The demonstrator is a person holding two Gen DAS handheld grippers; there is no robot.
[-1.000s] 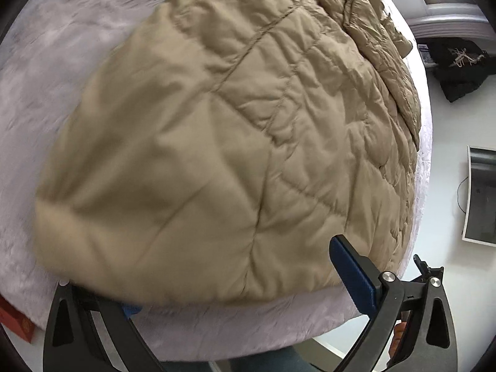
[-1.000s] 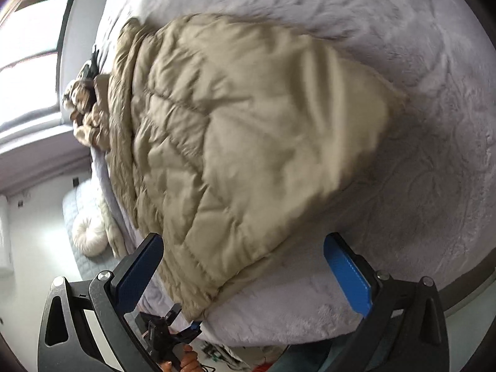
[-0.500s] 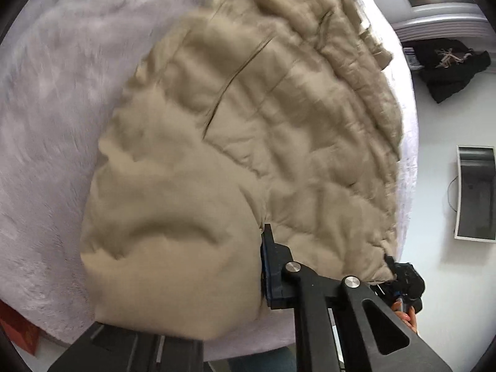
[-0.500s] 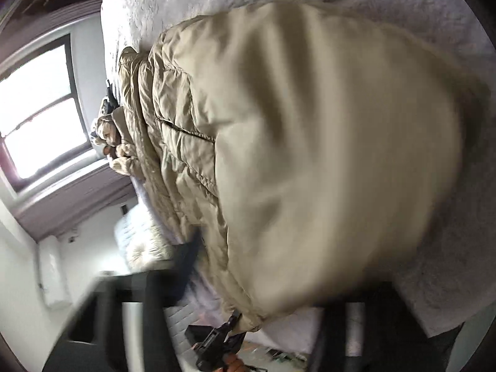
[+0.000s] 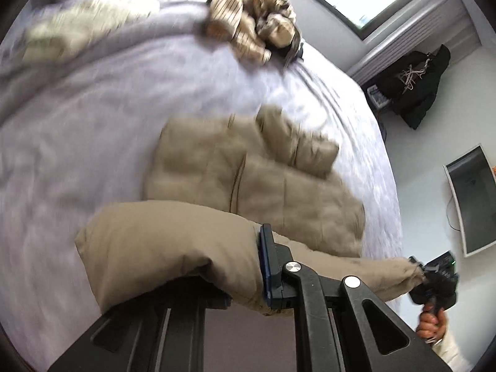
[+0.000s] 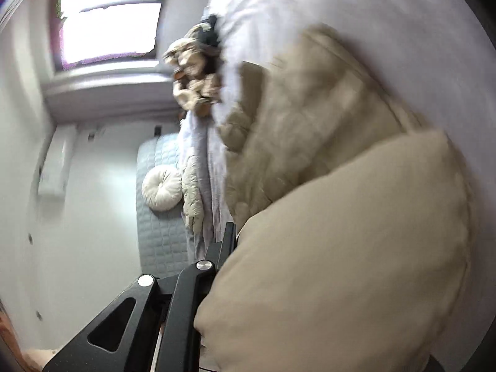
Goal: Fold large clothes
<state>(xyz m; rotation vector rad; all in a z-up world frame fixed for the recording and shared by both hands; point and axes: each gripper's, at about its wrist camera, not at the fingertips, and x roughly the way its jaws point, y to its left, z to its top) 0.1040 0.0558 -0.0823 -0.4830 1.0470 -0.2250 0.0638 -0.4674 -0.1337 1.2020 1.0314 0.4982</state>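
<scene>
A tan quilted puffer jacket point(image 5: 248, 173) lies on a pale lilac bed point(image 5: 93, 124). My left gripper point(image 5: 248, 279) is shut on the jacket's near hem and holds it lifted above the rest of the jacket. My right gripper point(image 6: 229, 266) is shut on the same hem further right; it also shows in the left wrist view point(image 5: 434, 282) holding the jacket's corner. In the right wrist view the lifted tan fabric point(image 6: 341, 263) fills the lower right and hides the right finger.
A crumpled pile of striped and brown clothes point(image 5: 257, 24) lies at the bed's far edge. A black garment point(image 5: 415, 83) hangs by the window wall. A round white cushion point(image 6: 161, 192) lies beside the bed. A monitor point(image 5: 471, 201) stands at the right.
Both grippers went from open to shut on the jacket's near hem and lifted it up and forward over the rest of the jacket. Both views have tilted upward toward the window.
</scene>
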